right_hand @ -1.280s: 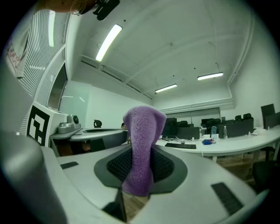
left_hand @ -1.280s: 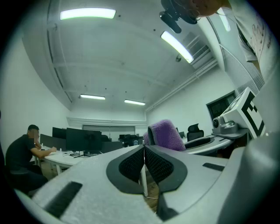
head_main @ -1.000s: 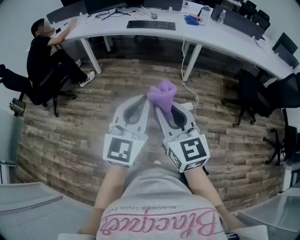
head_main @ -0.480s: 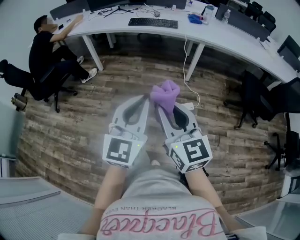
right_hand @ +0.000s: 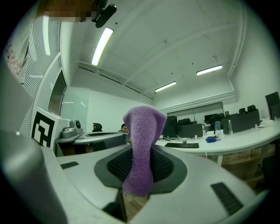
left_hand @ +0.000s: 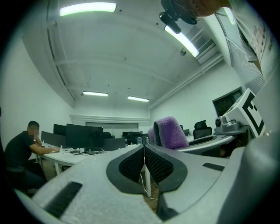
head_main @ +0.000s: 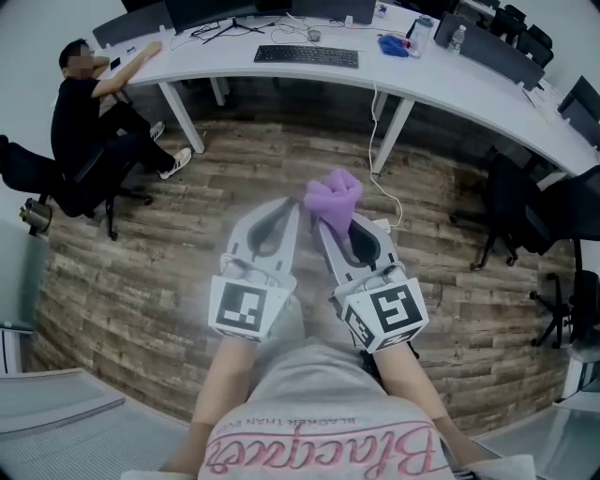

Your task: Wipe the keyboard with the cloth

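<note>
A black keyboard [head_main: 307,56] lies on the long white desk [head_main: 450,80] far ahead; it also shows small in the right gripper view, keyboard [right_hand: 181,145]. My right gripper [head_main: 330,220] is shut on a purple cloth [head_main: 333,199], which bunches up above its tips. In the right gripper view the cloth [right_hand: 142,148] stands pinched between the jaws. My left gripper [head_main: 287,208] is held beside it, shut with nothing in it; its pads meet in the left gripper view [left_hand: 144,151], where the cloth [left_hand: 168,132] shows to the right. Both are held over the floor, well short of the desk.
A person in black [head_main: 89,103] sits at the desk's left end. Black office chairs [head_main: 511,202] stand at the right, another [head_main: 37,178] at the left. A cable [head_main: 380,159] hangs from the desk to the wooden floor. Monitors, a bottle [head_main: 422,28] and a blue item [head_main: 391,44] sit on the desk.
The view has shifted slightly toward the desk; both grippers stay side by side and the cloth stays in the right one.
</note>
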### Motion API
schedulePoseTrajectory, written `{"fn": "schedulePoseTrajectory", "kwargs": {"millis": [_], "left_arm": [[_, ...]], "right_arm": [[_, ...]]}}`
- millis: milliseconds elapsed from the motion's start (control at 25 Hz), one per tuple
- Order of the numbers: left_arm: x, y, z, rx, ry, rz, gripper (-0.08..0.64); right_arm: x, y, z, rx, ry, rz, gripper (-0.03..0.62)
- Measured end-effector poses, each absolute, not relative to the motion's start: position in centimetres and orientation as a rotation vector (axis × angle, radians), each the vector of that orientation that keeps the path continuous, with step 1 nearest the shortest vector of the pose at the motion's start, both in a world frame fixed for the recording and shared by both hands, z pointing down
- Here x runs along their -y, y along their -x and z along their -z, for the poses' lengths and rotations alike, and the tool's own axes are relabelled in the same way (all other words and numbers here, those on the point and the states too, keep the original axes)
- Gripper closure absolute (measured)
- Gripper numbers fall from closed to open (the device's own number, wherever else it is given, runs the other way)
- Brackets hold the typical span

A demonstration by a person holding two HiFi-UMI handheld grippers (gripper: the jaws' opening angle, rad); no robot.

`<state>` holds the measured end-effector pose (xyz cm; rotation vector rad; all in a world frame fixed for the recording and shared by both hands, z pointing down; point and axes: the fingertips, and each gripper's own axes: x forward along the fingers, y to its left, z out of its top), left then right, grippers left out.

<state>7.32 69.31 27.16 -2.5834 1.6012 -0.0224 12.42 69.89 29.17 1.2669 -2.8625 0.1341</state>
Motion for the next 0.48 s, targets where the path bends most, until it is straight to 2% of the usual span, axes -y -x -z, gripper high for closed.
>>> {"fn": "schedulePoseTrajectory", "kwargs": {"millis": [480], "left_arm": [[-57.0, -1.4, -27.6, -1.572, 2.635, 0.008, 0.554]], "right_arm": [[-57.9, -6.2, -29.4, 2.823, -1.273, -0.145, 0.502]]}}
